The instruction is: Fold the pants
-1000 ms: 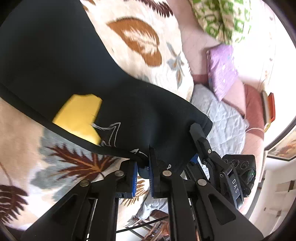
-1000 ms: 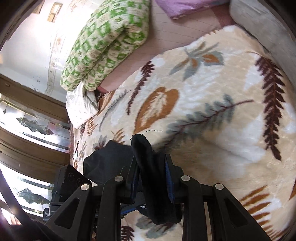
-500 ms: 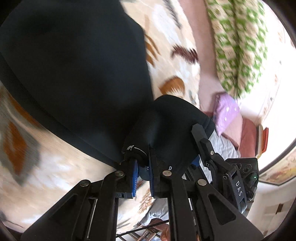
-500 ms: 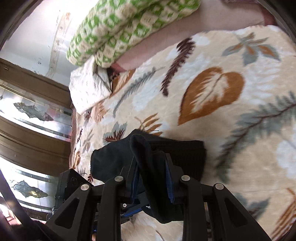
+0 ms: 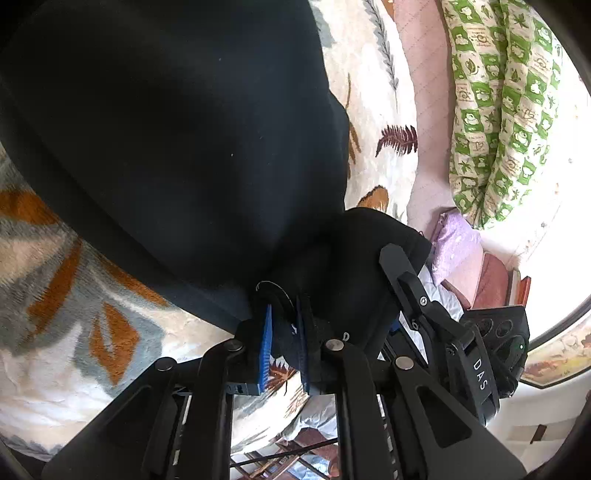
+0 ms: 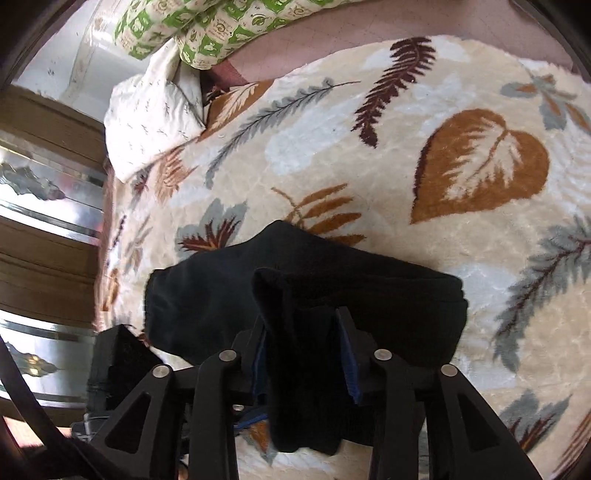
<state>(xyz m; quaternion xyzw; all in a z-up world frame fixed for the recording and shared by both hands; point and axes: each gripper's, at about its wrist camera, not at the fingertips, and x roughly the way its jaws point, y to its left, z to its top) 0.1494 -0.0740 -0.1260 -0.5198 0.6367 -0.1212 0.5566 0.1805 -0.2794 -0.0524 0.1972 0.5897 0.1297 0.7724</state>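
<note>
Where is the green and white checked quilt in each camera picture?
Left wrist view: the rolled green and white checked quilt is at the upper right, beyond the black fabric pants.
Right wrist view: it runs along the top edge, left of centre.
Shared landmark: the cream leaf-patterned plush blanket under the pants.

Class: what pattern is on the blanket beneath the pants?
The blanket is cream with brown, grey and maroon leaves and ferns; clearest in the right wrist view.
</note>
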